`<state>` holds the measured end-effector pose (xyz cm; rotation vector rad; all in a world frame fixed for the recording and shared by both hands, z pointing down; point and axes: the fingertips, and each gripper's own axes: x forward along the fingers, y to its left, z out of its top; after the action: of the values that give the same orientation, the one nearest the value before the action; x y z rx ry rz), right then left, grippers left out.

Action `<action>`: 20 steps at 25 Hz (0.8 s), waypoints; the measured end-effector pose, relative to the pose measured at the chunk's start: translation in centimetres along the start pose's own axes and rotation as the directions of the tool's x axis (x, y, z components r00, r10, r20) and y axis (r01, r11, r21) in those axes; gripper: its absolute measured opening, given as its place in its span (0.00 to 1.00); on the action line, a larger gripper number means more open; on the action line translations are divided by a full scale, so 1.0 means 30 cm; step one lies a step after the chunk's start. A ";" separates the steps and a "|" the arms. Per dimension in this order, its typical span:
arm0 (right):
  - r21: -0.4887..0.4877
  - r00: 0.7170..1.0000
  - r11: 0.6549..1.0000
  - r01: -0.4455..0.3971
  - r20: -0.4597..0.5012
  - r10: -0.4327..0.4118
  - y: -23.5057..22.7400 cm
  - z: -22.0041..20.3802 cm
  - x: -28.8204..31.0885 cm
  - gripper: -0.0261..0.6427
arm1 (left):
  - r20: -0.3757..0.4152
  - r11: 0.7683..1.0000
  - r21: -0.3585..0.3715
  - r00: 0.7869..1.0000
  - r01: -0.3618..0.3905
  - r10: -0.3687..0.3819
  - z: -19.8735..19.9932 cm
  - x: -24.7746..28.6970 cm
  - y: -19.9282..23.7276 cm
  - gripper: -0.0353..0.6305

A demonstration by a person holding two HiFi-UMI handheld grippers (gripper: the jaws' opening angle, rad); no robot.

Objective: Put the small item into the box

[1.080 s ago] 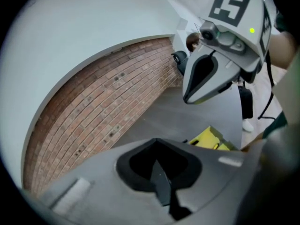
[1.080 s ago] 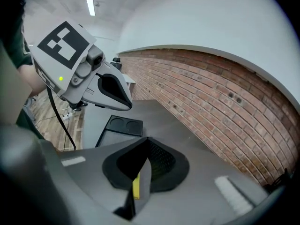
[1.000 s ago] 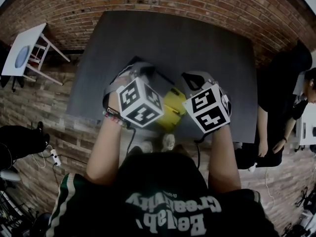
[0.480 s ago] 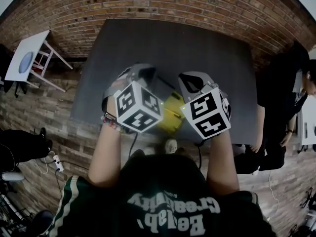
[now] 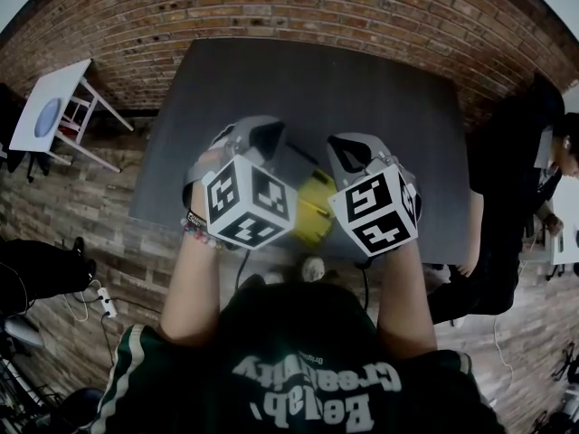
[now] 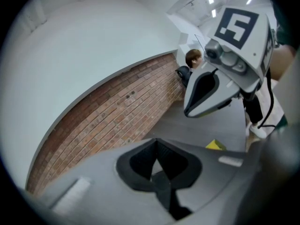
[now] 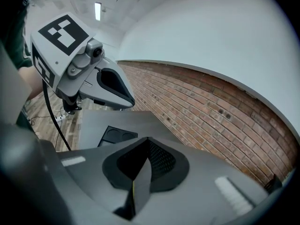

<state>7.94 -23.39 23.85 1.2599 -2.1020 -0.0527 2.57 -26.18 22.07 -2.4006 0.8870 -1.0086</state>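
Over the dark grey table [image 5: 362, 89] I hold both grippers side by side, near its front edge. The left gripper [image 5: 256, 132] [image 6: 158, 170] is shut, its black pads meeting with nothing between them. The right gripper [image 5: 348, 145] [image 7: 143, 172] is shut too; a thin yellowish line shows in its seam and I cannot tell what it is. A yellow box [image 5: 314, 208] [image 6: 214, 145] lies on the table below and between the grippers, mostly hidden by their marker cubes. No small item shows clearly.
A black tray with round recesses [image 7: 117, 135] lies on the table under the left gripper. A person in dark clothes [image 5: 507, 197] stands at the table's right end. A small white table [image 5: 50, 102] stands on the brick-patterned floor at far left.
Both grippers stay almost where they were. The left marker cube has drifted slightly left and down, and the head view has shifted a little.
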 end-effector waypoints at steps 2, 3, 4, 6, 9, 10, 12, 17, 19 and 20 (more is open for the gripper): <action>-0.004 1.000 1.000 0.004 0.005 -0.004 0.000 -0.004 -0.003 0.05 | -0.002 1.000 0.000 1.000 0.000 0.000 0.000 -0.001 -0.008 0.06; -0.003 1.000 1.000 0.005 0.010 -0.005 -0.002 -0.006 -0.005 0.05 | -0.001 1.000 0.000 1.000 0.001 -0.001 0.001 0.000 -0.012 0.06; 0.001 1.000 1.000 0.008 0.016 -0.008 -0.004 -0.006 -0.007 0.05 | 0.000 1.000 0.002 1.000 0.001 -0.001 0.003 0.001 -0.014 0.06; 0.007 1.000 1.000 0.012 0.023 -0.012 -0.007 -0.007 -0.009 0.05 | 0.008 1.000 0.005 1.000 -0.005 0.005 0.006 0.001 -0.012 0.06; 0.001 1.000 1.000 0.021 0.020 -0.021 -0.011 -0.013 -0.011 0.05 | 0.024 1.000 0.010 1.000 -0.012 0.011 0.020 0.002 -0.018 0.06; 0.001 1.000 1.000 0.022 0.020 -0.022 -0.012 -0.015 -0.014 0.05 | 0.027 1.000 0.011 1.000 -0.009 0.009 0.025 0.002 -0.023 0.06; 0.000 1.000 1.000 0.024 0.020 -0.024 -0.016 -0.020 -0.019 0.05 | 0.033 1.000 0.012 0.999 -0.006 0.005 0.037 0.005 -0.033 0.06; 0.003 0.999 0.999 0.032 0.014 -0.032 -0.037 -0.045 -0.030 0.05 | 0.035 1.000 0.016 0.999 -0.003 0.003 0.054 0.013 -0.048 0.06; 0.002 0.999 0.999 0.034 0.011 -0.034 -0.045 -0.054 -0.033 0.05 | 0.036 1.000 0.018 0.999 -0.007 0.007 0.060 0.016 -0.050 0.06; 0.000 0.999 0.999 0.033 0.012 -0.033 -0.049 -0.056 -0.035 0.05 | 0.038 1.000 0.018 0.999 -0.010 0.009 0.065 0.018 -0.050 0.06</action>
<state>10.34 -22.85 24.08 1.2978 -2.0912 -0.0748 4.90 -25.26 21.88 -2.3897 0.8711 -0.9611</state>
